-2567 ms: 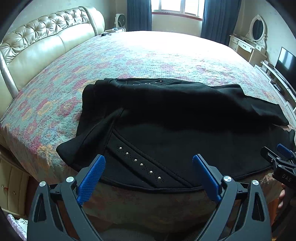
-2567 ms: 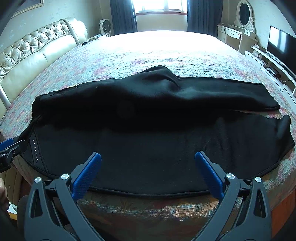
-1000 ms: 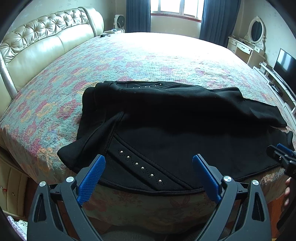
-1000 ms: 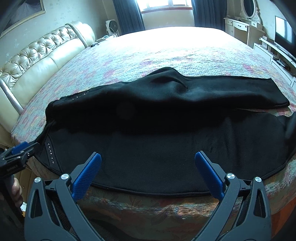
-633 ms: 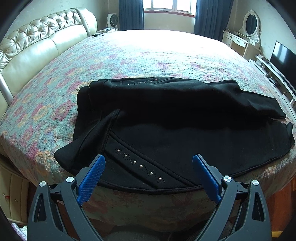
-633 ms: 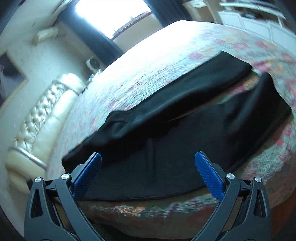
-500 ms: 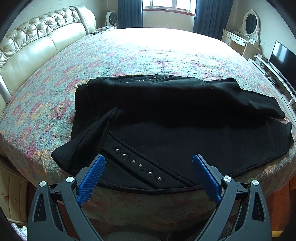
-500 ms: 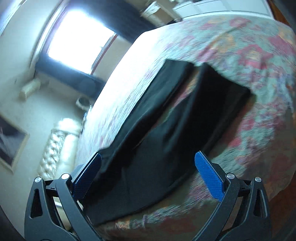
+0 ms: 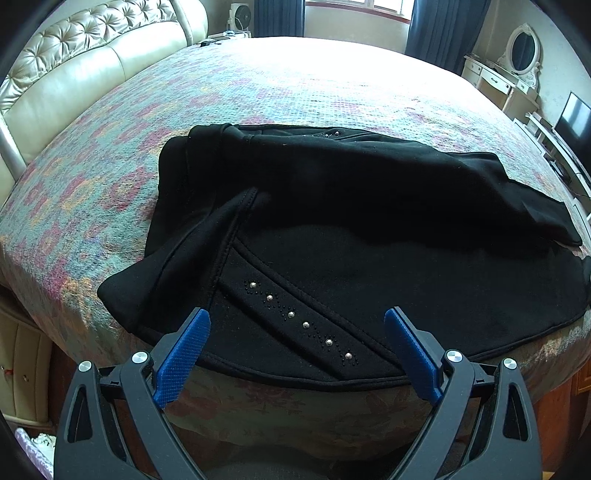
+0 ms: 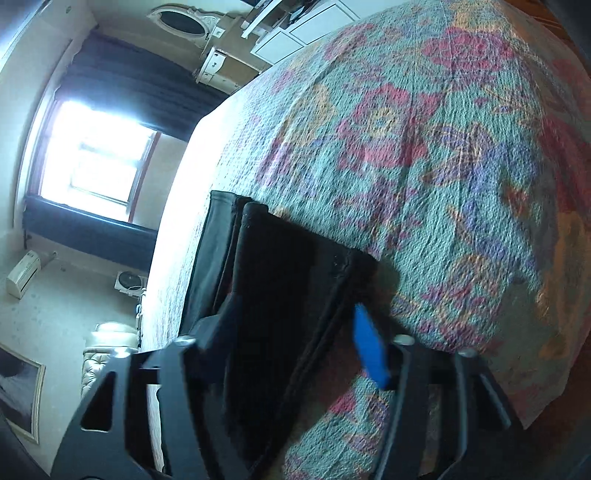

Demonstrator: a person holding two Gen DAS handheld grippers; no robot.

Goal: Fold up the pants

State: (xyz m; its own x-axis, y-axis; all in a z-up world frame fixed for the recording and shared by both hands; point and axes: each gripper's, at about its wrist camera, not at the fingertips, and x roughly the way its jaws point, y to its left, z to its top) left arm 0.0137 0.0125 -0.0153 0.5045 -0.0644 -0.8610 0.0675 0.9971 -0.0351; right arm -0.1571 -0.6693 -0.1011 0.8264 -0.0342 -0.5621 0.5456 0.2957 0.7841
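Observation:
Black pants (image 9: 332, 229) with a studded pocket seam lie spread across the near edge of the floral bedspread (image 9: 258, 92), waist to the left, legs running right. My left gripper (image 9: 295, 332) is open and empty, hovering just short of the waistband at the bed's edge. In the rolled right wrist view the hem end of a pant leg (image 10: 288, 280) lies between the jaws of my right gripper (image 10: 291, 328). The jaws are narrowed around the leg; its left finger is hidden behind the cloth, and I cannot tell whether it grips.
A tufted cream headboard (image 9: 74, 62) runs along the left. A window with dark curtains (image 9: 369, 11) is at the far side. A white dresser with a mirror (image 9: 517, 66) and a TV (image 9: 572, 122) stand at the right. The bed's side drops off below the pants.
My right gripper swung far right, rolled sideways and came down over the hem end of a leg, its jaws narrowing. My left gripper stayed open and shifted only slightly.

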